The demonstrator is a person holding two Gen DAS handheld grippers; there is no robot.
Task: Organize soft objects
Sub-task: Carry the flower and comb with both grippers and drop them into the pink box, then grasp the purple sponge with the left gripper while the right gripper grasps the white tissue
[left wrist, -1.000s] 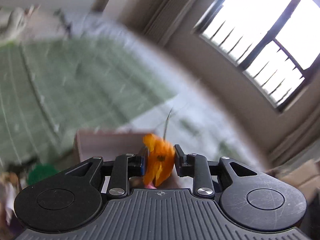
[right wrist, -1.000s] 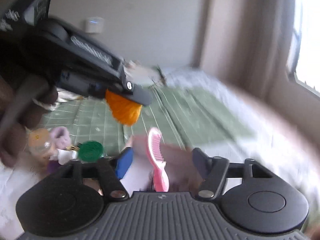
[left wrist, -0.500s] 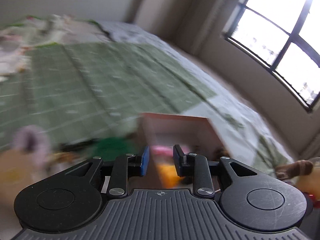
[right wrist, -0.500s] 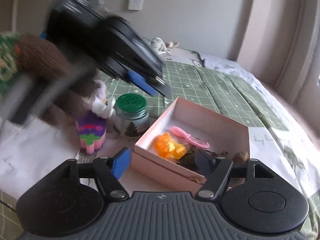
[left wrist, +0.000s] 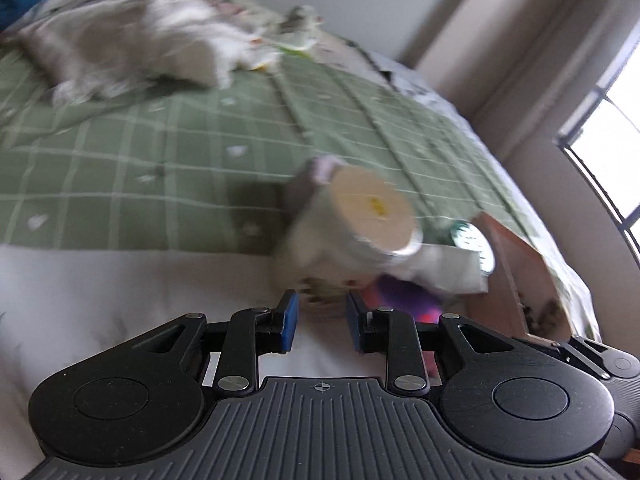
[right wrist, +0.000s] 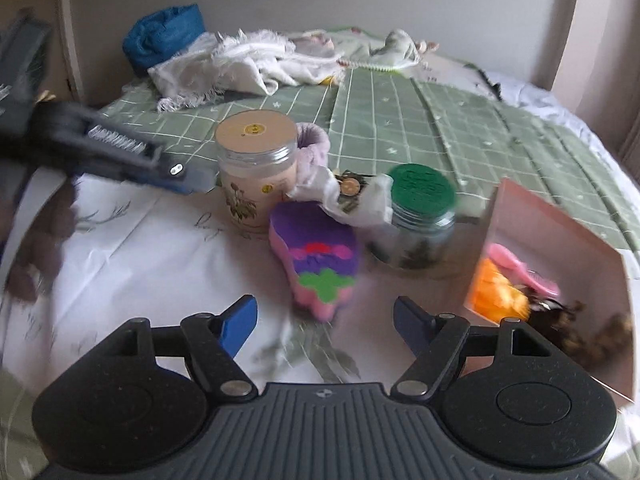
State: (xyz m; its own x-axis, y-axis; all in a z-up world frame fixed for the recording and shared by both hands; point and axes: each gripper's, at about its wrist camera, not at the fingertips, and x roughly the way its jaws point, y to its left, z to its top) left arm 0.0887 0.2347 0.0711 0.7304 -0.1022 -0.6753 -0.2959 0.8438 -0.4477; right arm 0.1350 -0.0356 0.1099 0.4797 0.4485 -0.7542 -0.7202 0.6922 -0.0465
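Note:
In the left wrist view my left gripper (left wrist: 321,321) stands open a little with nothing between its blue pads, just short of a beige-lidded jar (left wrist: 372,212). From the right wrist view, the left gripper (right wrist: 188,182) reaches in from the left beside that jar (right wrist: 256,168). My right gripper (right wrist: 326,316) is open wide and empty, above a purple and pink squishy toy (right wrist: 320,264). An orange soft toy (right wrist: 496,290) lies in the pink box (right wrist: 560,240) with a pink comb (right wrist: 524,268).
A green-lidded jar (right wrist: 420,216) stands between toy and box. A white packet (right wrist: 352,200) and a lavender soft ring (right wrist: 316,146) lie behind the toy. A white cloth (right wrist: 224,64) and a blue bundle (right wrist: 164,36) sit at the bed's far end.
The left gripper let go of the orange toy, which now lies in the pink box, and swung left to the beige-lidded jar. The right gripper's jaws widened and it sank towards the purple toy.

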